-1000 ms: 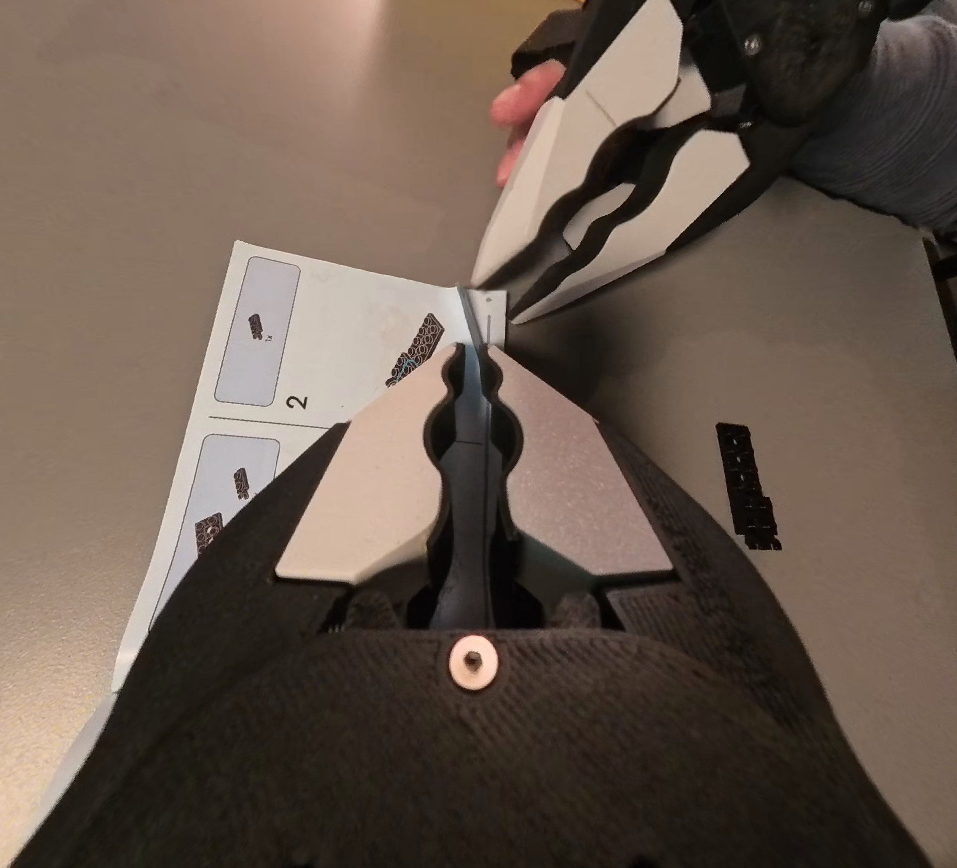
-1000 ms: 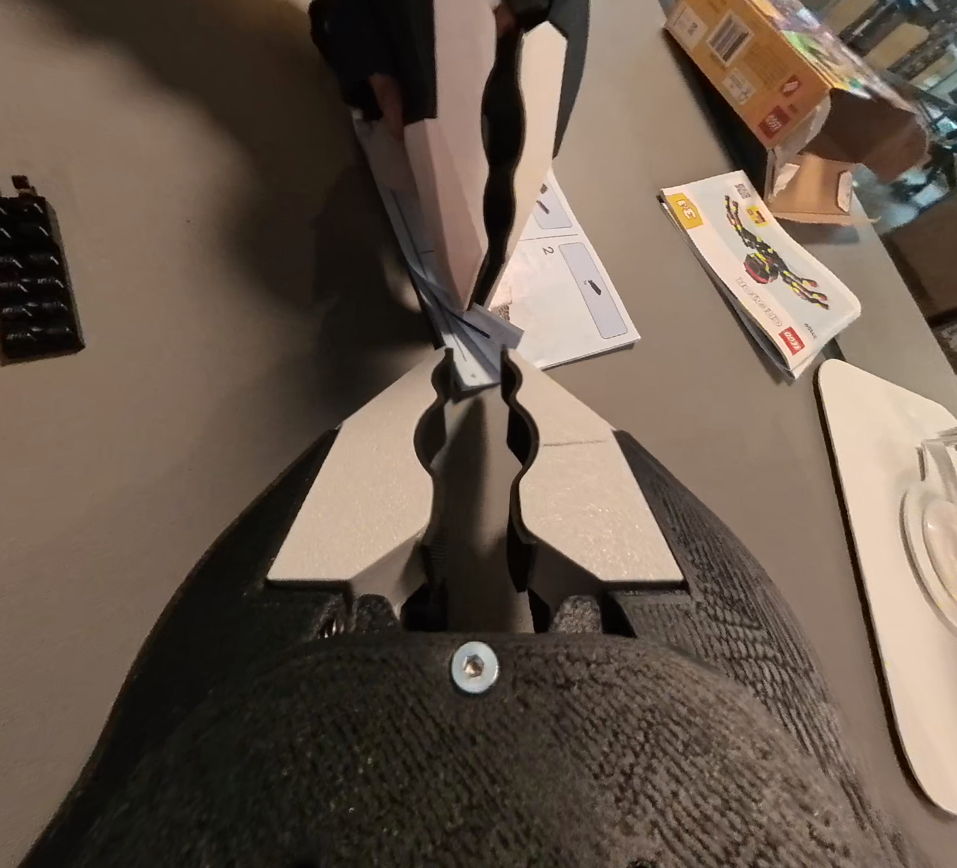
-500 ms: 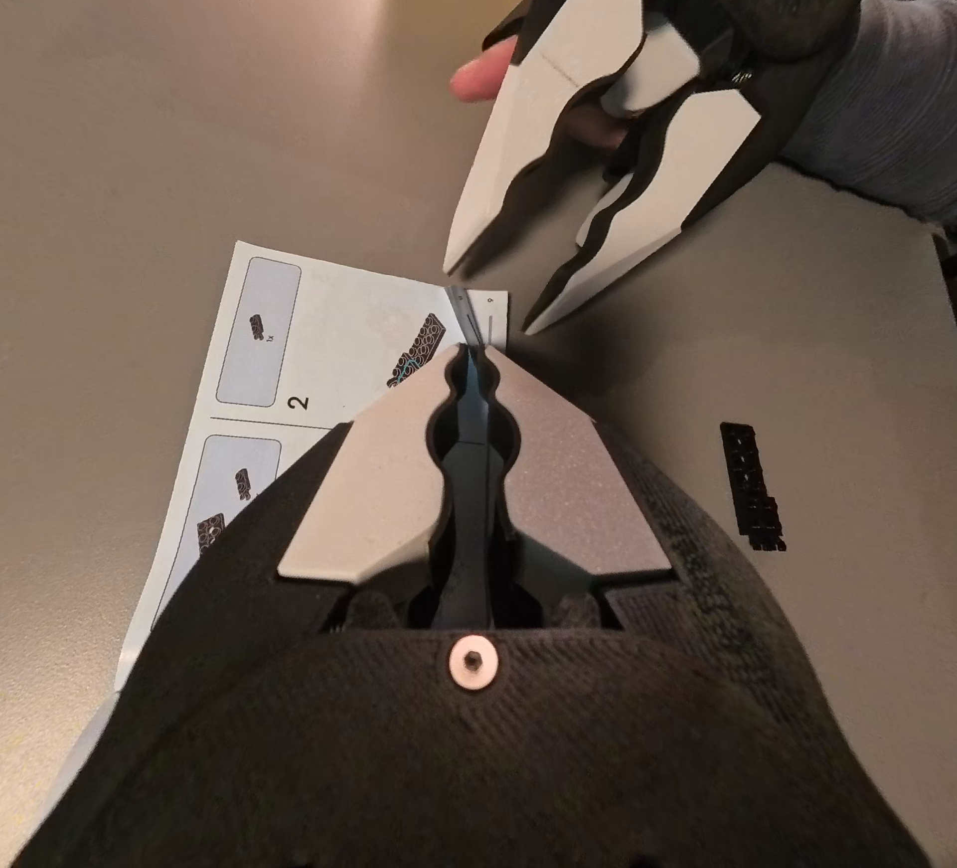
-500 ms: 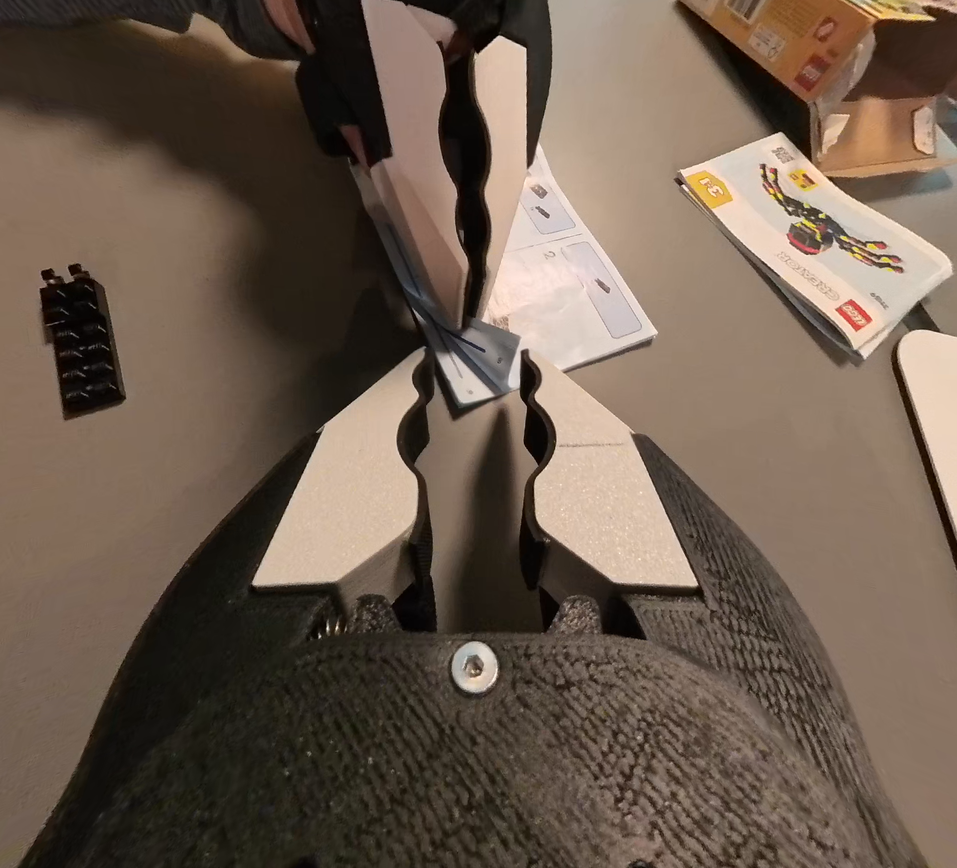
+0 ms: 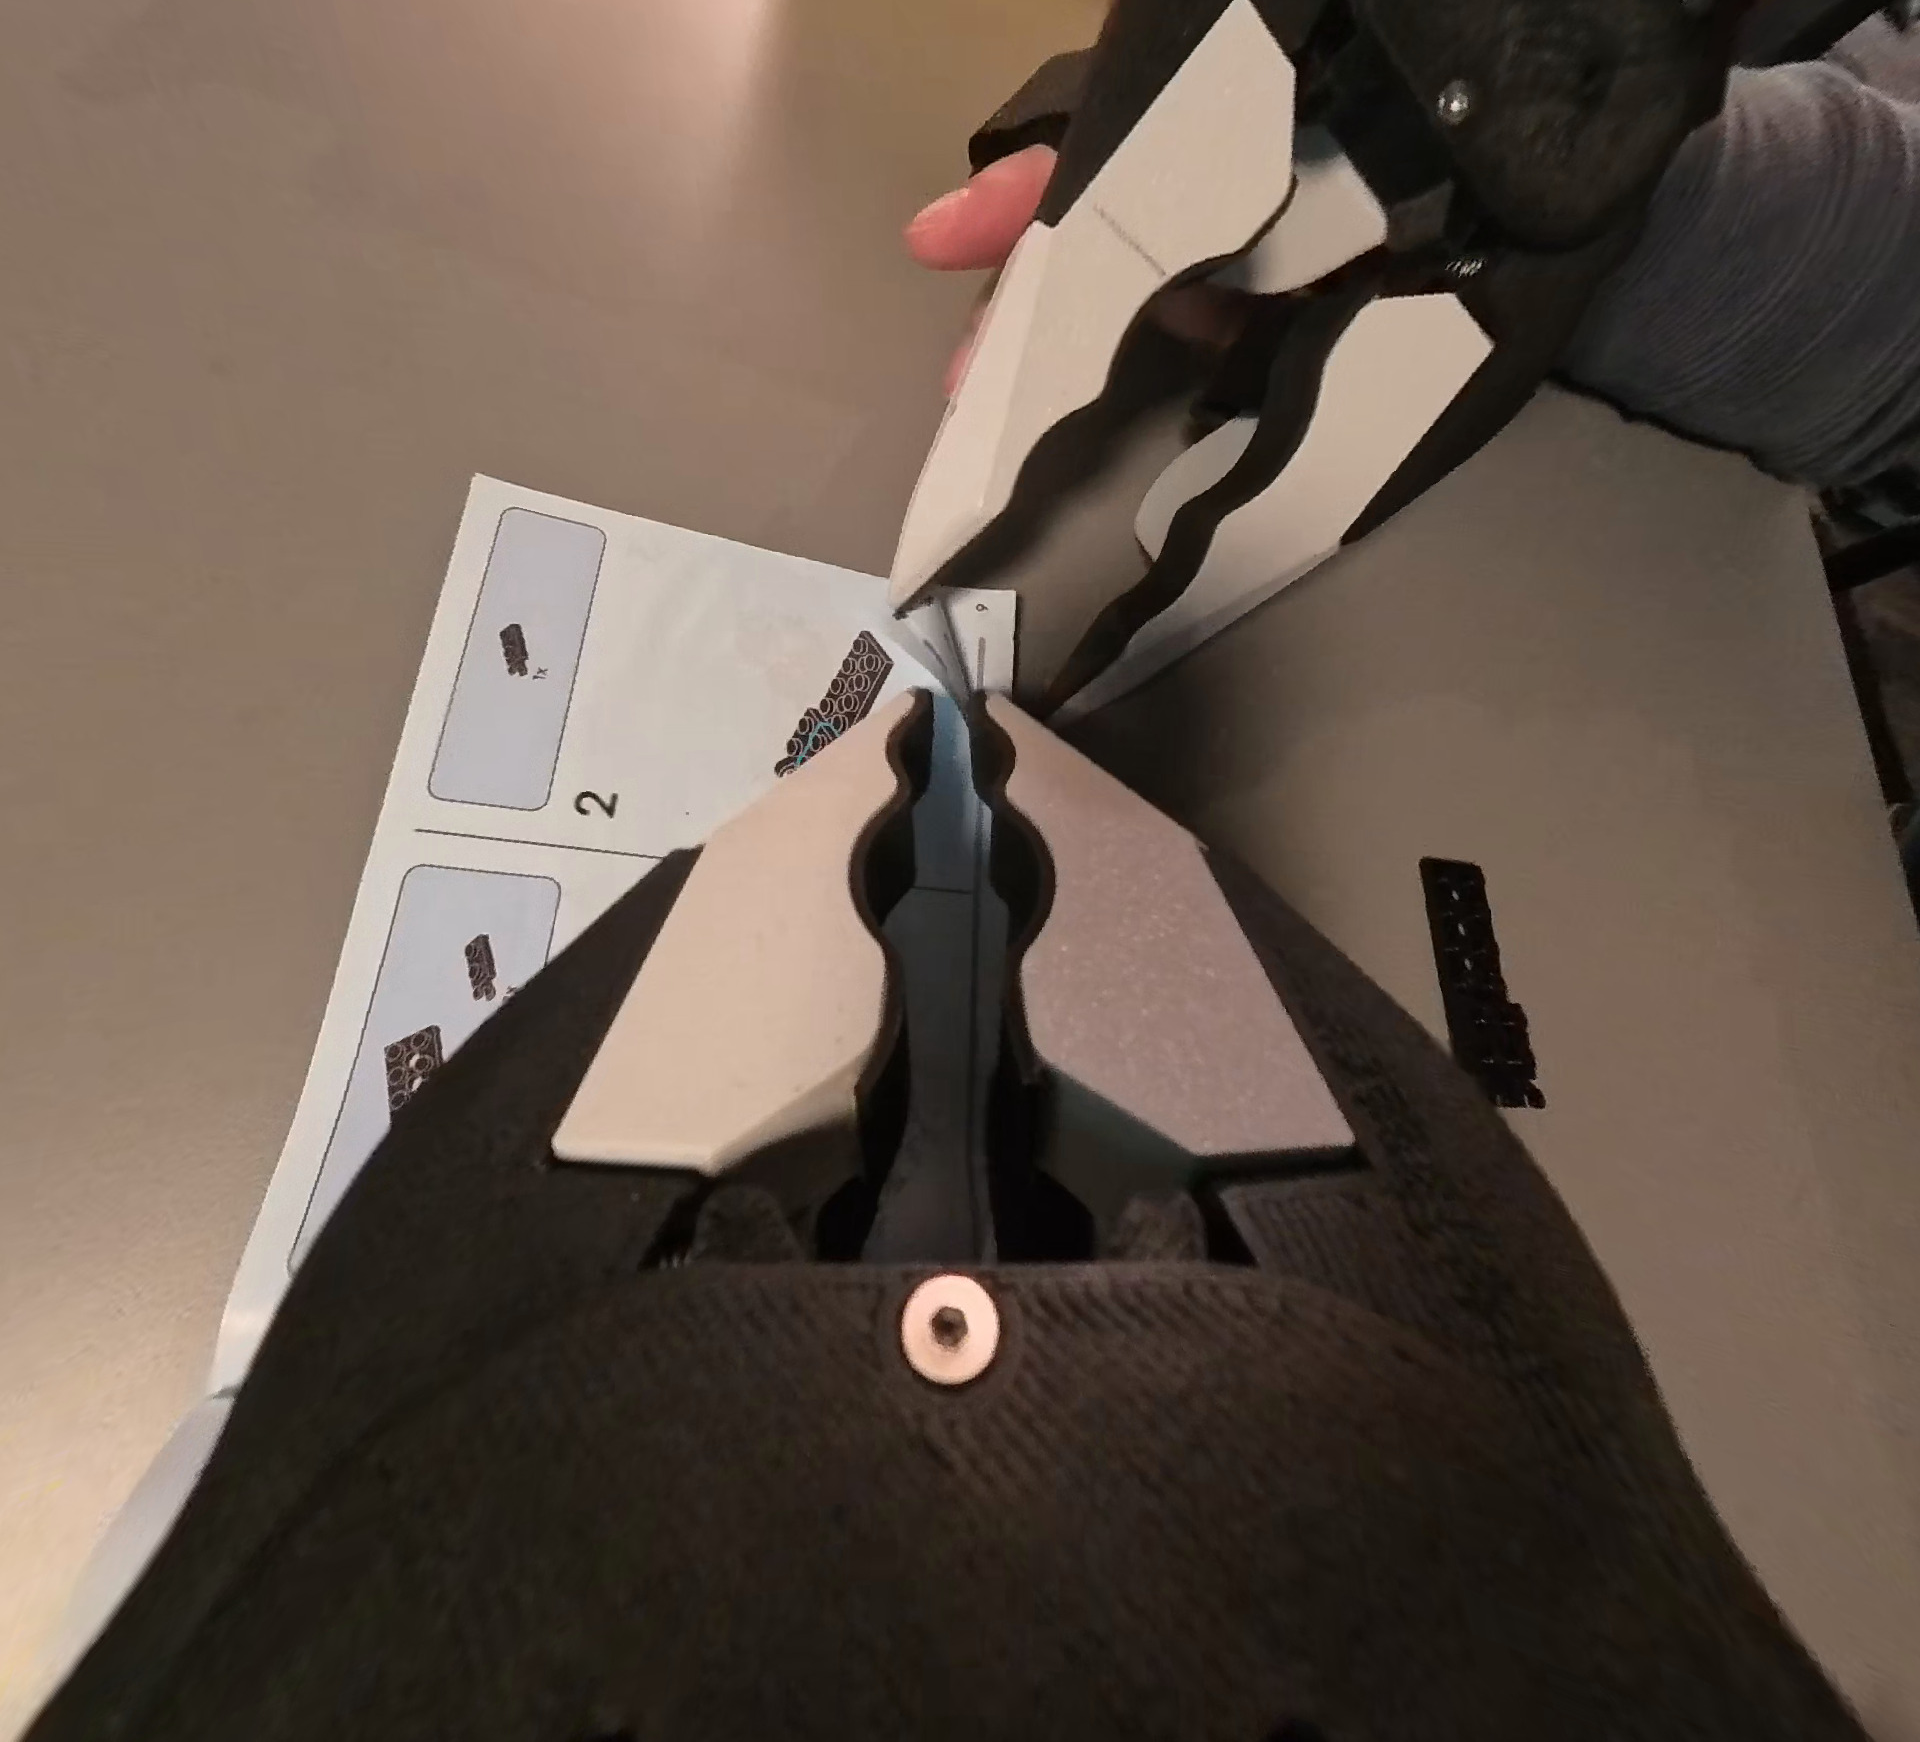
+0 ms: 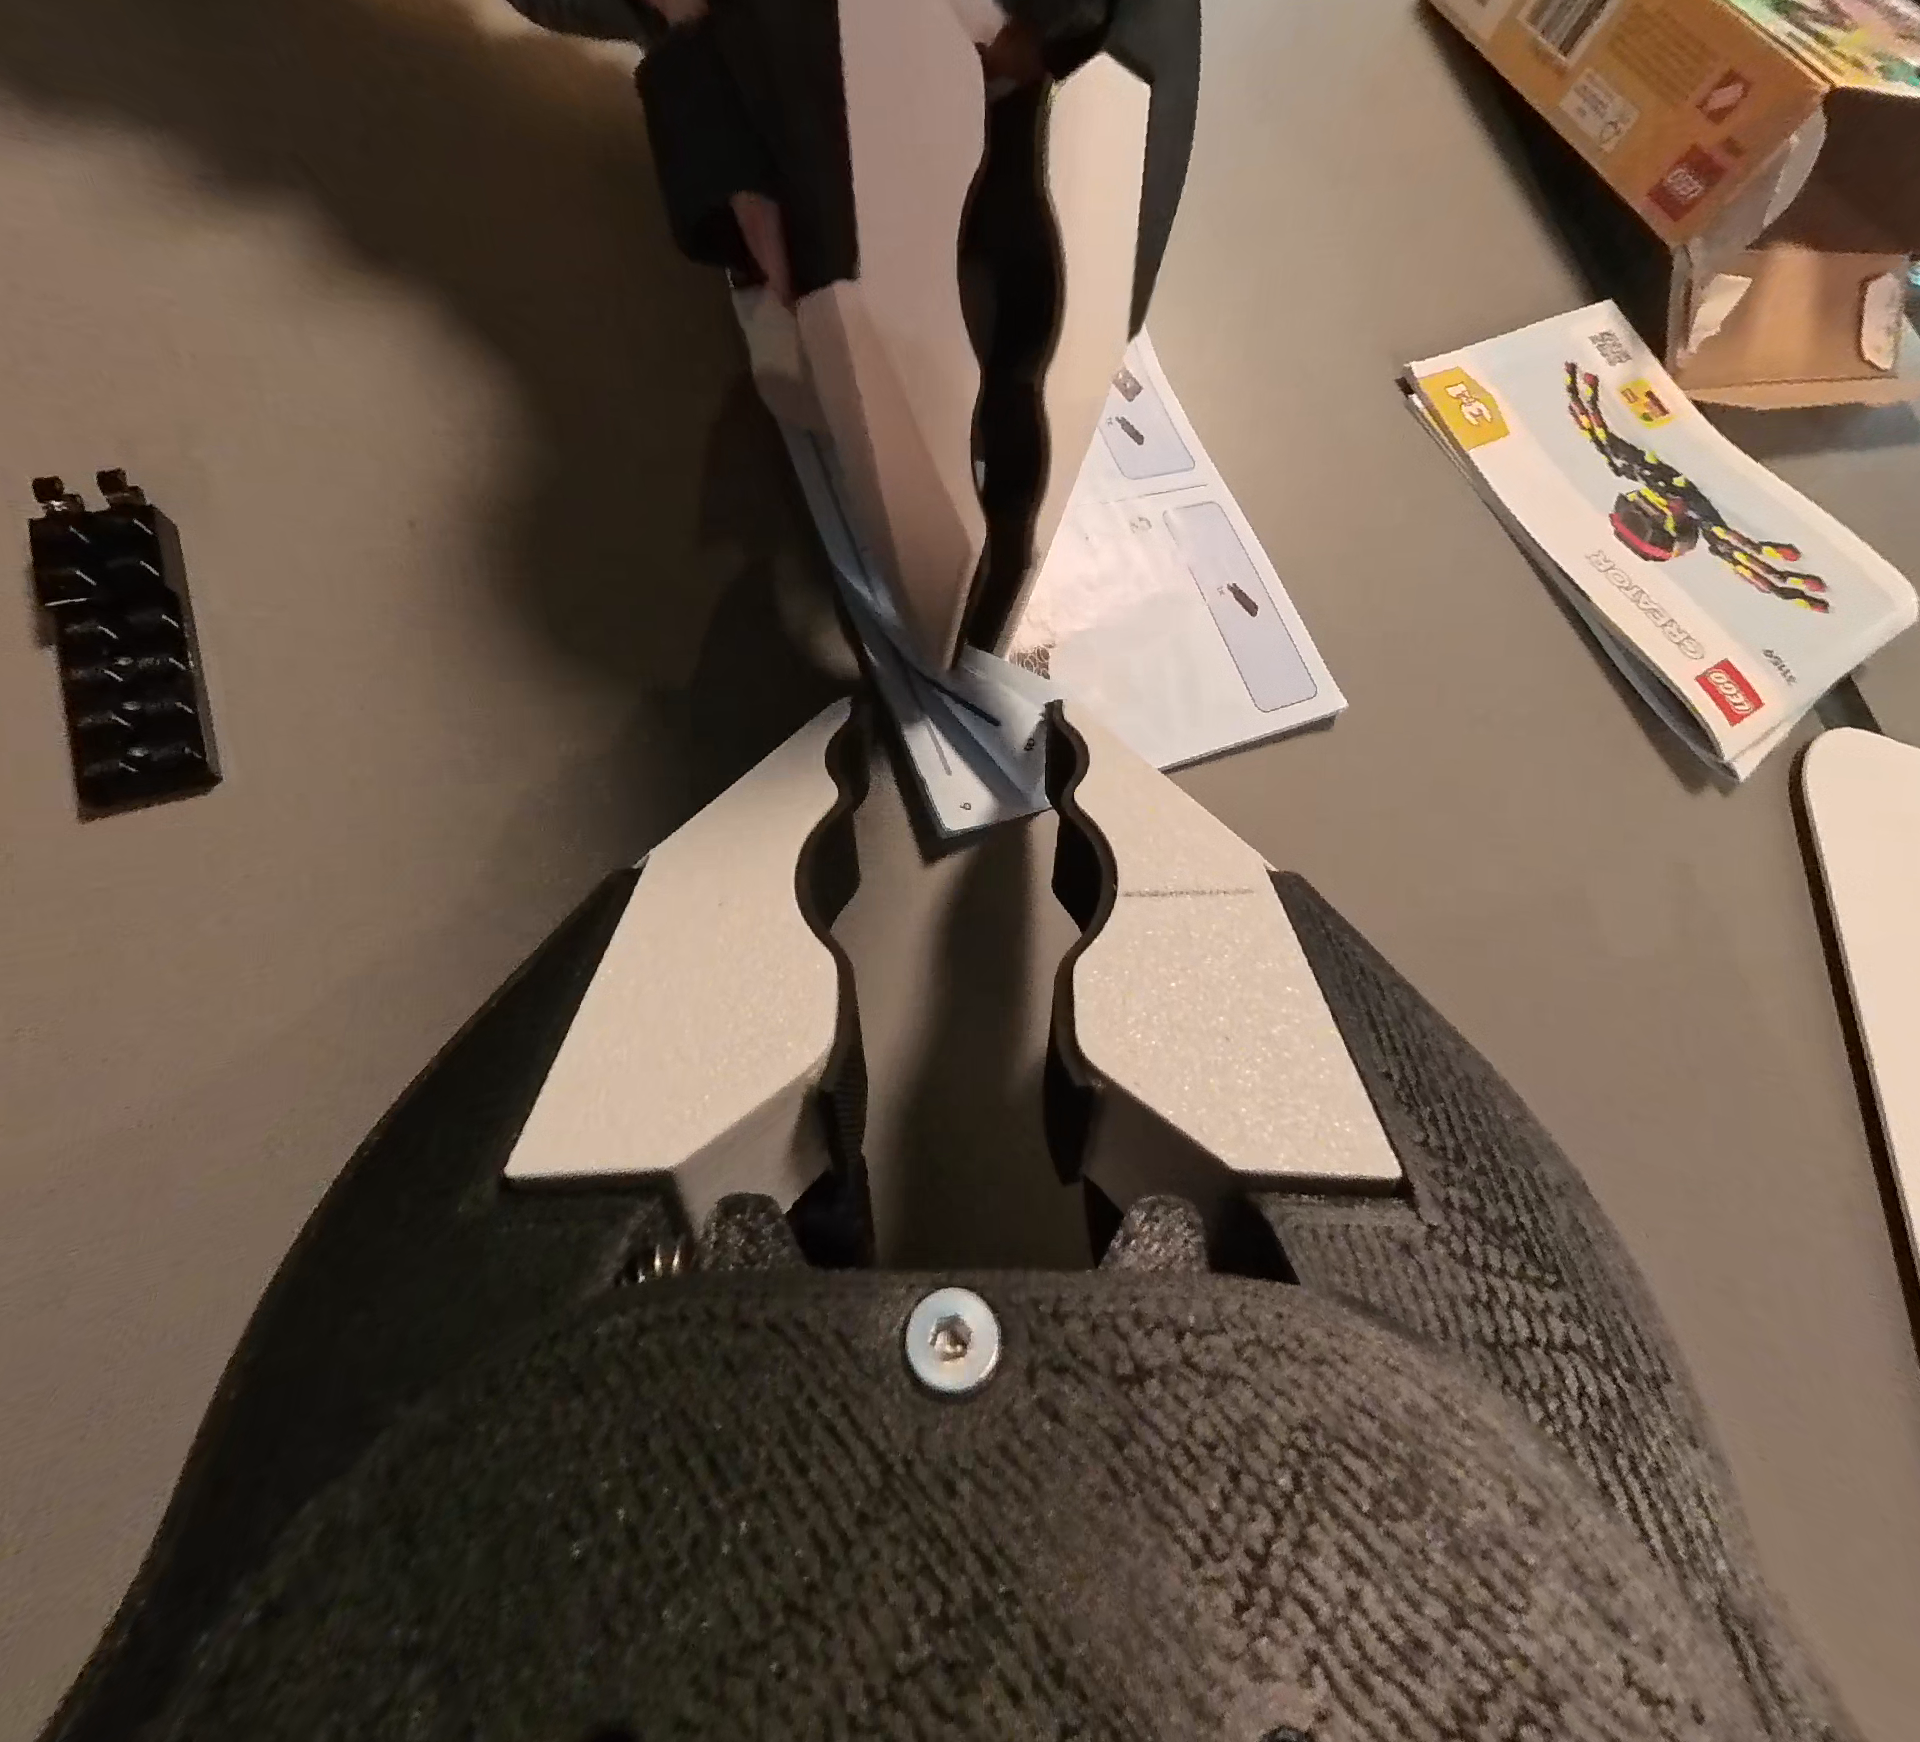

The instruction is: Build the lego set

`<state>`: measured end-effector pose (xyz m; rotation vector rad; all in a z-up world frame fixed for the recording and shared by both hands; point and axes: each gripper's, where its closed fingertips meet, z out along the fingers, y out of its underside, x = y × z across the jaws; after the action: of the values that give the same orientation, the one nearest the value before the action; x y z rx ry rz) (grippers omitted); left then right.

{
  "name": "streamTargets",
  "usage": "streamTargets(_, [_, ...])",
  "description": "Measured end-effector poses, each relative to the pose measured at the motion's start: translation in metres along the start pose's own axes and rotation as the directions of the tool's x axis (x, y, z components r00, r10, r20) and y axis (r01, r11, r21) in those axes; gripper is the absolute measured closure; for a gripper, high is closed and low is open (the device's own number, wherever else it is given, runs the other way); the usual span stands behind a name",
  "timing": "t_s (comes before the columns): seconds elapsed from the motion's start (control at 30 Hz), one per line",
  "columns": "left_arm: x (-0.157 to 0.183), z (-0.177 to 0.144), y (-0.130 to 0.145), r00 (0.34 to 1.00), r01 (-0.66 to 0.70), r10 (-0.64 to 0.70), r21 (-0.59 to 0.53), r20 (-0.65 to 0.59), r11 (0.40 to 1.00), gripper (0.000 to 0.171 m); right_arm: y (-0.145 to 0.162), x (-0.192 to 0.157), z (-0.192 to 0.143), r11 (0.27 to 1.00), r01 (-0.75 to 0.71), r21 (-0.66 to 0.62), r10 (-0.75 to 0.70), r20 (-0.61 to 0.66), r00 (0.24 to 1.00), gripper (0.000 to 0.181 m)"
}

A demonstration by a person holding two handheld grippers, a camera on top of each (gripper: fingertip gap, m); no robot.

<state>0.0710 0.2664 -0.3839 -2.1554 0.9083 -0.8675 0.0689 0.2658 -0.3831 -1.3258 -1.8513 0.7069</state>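
Observation:
An open instruction booklet lies on the grey table, pale blue pages up. My left gripper is shut on a few lifted pages at the booklet's far corner and holds them on edge. My right gripper is open, with the loose page corner between its tips. It also shows in the left wrist view, tips astride that corner. The left gripper comes down from above in the right wrist view. A black lego plate lies apart on the table, also in the left wrist view.
A second booklet with a spider picture lies to the right, behind it an opened yellow box. A white tray edge is at the far right. A person's hands and grey sleeves hold both grippers. The tips of both grippers are at nearly the same place. From either gripper's tips it is about 12 centimeters to the black lego plate. It is also in sight in the left wrist view.
The right gripper let go of the page corner, opened and drew back, then came in again with its jaws open around the corner. The left gripper kept its hold.

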Motion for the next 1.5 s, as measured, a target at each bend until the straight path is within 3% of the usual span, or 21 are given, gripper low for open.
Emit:
streamTargets(0.4, [-0.006, -0.002, -0.004, 0.988, 0.147, -0.145, 0.034, -0.043, 0.989, 0.171, 0.0, -0.002, 0.0, 1.0, 0.02, 0.004, -0.02, -0.002, 1.0, 0.153])
streamTargets(0.5, [-0.009, -0.003, -0.005, 0.99, 0.14, -0.14, 0.048, -0.006, 0.989, 0.171, -0.004, -0.001, -0.003, 0.999, 0.031, 0.037, -0.031, -0.019, 0.999, 0.153])
streamTargets(0.6, [-0.018, -0.014, -0.01, 0.98, 0.152, -0.166, 0.137, 0.105, 0.979, 0.171, -0.011, 0.0, -0.01, 0.993, 0.07, 0.095, -0.064, -0.066, 0.996, 0.154])
streamTargets(0.73, [-0.025, -0.053, -0.017, 0.922, 0.126, -0.235, 0.335, 0.309, 0.934, 0.171, -0.017, 0.005, -0.017, 0.988, 0.068, 0.138, -0.052, -0.122, 0.991, 0.157])
streamTargets(0.8, [-0.021, -0.075, -0.02, 0.892, 0.104, -0.278, 0.438, 0.357, 0.893, 0.171, -0.028, 0.011, -0.018, 0.981, -0.024, 0.193, 0.051, -0.141, 0.989, 0.167])
streamTargets(0.9, [-0.013, -0.107, -0.021, 0.84, 0.032, -0.321, 0.551, 0.437, 0.834, 0.171, -0.026, 0.018, 0.002, 0.992, -0.112, 0.066, 0.122, -0.176, 0.977, 0.175])
streamTargets(1.03, [-0.003, -0.147, -0.007, 0.688, -0.055, -0.448, 0.658, 0.57, 0.751, 0.17, -0.048, 0.008, 0.044, 0.98, -0.197, 0.024, 0.199, -0.099, 0.975, 0.178])
streamTargets(1.1, [0.016, -0.154, -0.001, 0.65, -0.124, -0.419, 0.632, 0.634, 0.765, 0.134, -0.065, 0.005, 0.06, 0.983, -0.178, 0.046, 0.181, -0.079, 0.98, 0.177])
streamTargets(1.17, [0.044, -0.155, 0.003, 0.641, -0.187, -0.361, 0.594, 0.677, 0.783, 0.12, -0.083, -0.003, 0.074, 0.98, -0.193, 0.057, 0.195, -0.025, 0.98, 0.173])
streamTargets(1.3, [0.098, -0.152, 0.019, 0.611, -0.344, -0.22, 0.505, 0.76, 0.792, 0.126, -0.082, -0.02, 0.108, 0.969, -0.233, -0.078, 0.237, 0.058, 0.97, 0.156])
streamTargets(1.5, [0.14, -0.156, 0.049, 0.555, -0.451, -0.086, 0.387, 0.828, 0.804, 0.133, -0.085, -0.022, 0.116, 0.95, -0.297, -0.102, 0.303, 0.058, 0.951, 0.137])
